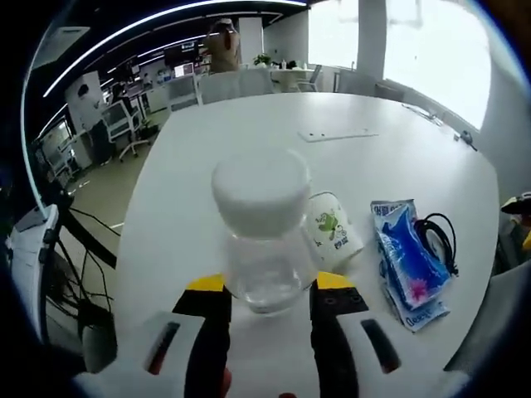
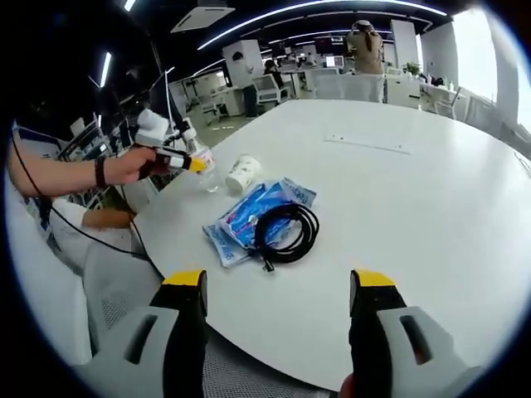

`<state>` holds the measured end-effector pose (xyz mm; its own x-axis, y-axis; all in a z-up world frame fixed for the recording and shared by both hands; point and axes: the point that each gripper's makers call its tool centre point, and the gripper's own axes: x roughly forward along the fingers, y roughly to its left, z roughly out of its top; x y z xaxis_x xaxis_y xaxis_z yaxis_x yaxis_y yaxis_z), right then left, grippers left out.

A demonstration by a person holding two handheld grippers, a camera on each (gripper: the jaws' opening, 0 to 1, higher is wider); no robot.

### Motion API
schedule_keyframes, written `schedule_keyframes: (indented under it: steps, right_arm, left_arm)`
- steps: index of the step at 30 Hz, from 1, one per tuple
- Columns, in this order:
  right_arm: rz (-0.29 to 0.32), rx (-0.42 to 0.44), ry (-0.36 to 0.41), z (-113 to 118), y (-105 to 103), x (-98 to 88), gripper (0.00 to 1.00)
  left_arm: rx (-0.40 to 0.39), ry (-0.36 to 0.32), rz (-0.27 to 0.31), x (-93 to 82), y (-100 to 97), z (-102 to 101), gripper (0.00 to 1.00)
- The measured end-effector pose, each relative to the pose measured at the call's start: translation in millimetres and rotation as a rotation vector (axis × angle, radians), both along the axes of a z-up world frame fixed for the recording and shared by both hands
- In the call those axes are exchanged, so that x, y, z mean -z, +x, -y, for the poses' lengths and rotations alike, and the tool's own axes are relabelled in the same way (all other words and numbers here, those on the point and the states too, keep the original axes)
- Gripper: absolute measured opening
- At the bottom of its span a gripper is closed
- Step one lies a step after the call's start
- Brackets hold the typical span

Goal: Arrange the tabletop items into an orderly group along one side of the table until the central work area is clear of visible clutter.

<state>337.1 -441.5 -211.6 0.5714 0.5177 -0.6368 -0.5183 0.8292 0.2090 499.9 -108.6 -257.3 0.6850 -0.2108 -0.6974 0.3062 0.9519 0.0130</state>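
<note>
jar (image 1: 264,240) with its white lid stands upright between my left gripper (image 1: 270,319) jaws, which hold its clear base at the worktop (image 1: 249,124) edge; paper cup (image 1: 332,230) just beyond, blue pack (image 1: 411,261) further right.

right gripper view: my right gripper (image 2: 278,286) jaws stand wide, empty; black cable (image 2: 286,232) lies on the pack straight ahead, nearer this hand.

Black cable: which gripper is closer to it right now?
Right. The right gripper hangs open just short of the black cable; the left gripper is farther off, shut on the clear jar past the paper cup.

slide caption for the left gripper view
Left claw grips a clear white-lidded jar beside a paper cup and blue packet.
</note>
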Motion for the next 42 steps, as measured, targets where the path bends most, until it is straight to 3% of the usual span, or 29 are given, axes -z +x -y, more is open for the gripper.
schedule_keyframes:
  steps: [13, 23, 29, 32, 42]
  right_arm:
    - [0.008, 0.002, -0.002, 3, 2, -3.9, 0.69]
    - [0.01, -0.005, 0.004, 0, 0, -3.2, 0.7]
    - [0.006, -0.005, 0.009, 2, -4, 0.3, 0.7]
    - [0.005, -0.007, 0.012, 1, -5, 1.8, 0.7]
    - [-0.005, 0.003, 0.026, 1, -13, 9.8, 0.69]
  left_arm:
    - [-0.009, 0.001, -0.002, 0.0, 6.7, 1, 0.36]
    - [-0.054, -0.036, -0.045, 2.2, 0.5, -3, 0.36]
    - [-0.069, -0.05, -0.048, 1.1, -18.5, -8, 0.38]
    - [-0.114, -0.096, -0.057, 0.9, -33.0, -12, 0.39]
    - [-0.164, -0.129, -0.075, 11.0, -81.4, -22, 0.38]
